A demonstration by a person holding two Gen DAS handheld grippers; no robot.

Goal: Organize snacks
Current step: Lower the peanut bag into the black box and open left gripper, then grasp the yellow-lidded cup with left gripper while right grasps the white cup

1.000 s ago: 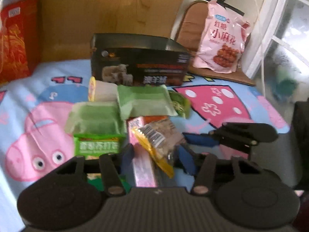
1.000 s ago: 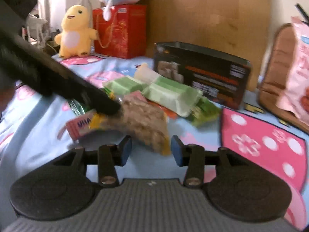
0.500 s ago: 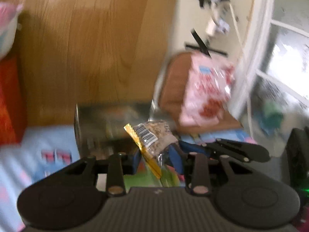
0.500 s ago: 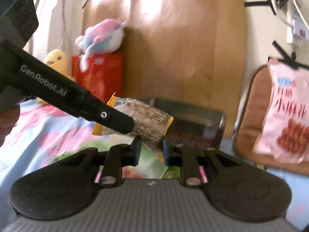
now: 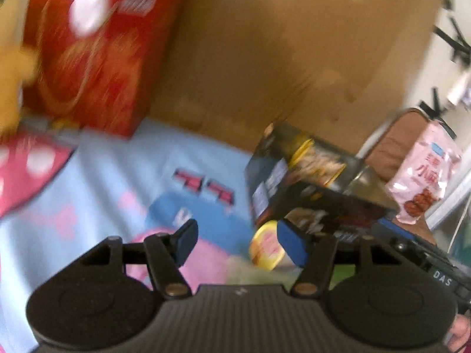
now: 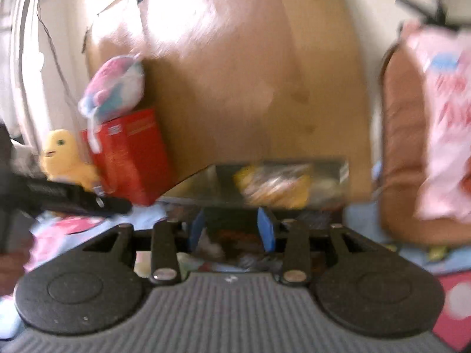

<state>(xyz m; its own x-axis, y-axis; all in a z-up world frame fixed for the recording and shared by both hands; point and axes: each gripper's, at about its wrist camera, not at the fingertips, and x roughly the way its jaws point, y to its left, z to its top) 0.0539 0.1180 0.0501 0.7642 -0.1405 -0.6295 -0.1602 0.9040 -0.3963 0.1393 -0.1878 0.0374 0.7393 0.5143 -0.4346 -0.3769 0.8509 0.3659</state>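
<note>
Cartoon-print blue and pink bedsheet (image 5: 123, 176) as work surface, wooden headboard (image 5: 279, 53) behind, both views blurred. Dark open-topped box (image 5: 306, 188) standing on the sheet near the headboard, tilted in the left wrist view; yellow-edged snack packet (image 6: 273, 185) lying inside it, seen through the open top in both views. Left gripper (image 5: 235, 247) with jaws opening, nothing between the blue pads; round yellow-lidded snack cup (image 5: 266, 248) just beyond its right pad, on the sheet in front of the box. Right gripper (image 6: 232, 229) low before the box front, jaws opening, nothing held between the pads. Red gift box (image 6: 132, 156) at the left of the headboard, yellow plush toy (image 6: 63, 158) beside it, pink and blue plush (image 6: 113, 88) on top. Pink snack bag (image 5: 426, 173) propped against a brown cushion (image 5: 391, 144) at the right. Further wrappers under the right gripper too blurred to identify.
</note>
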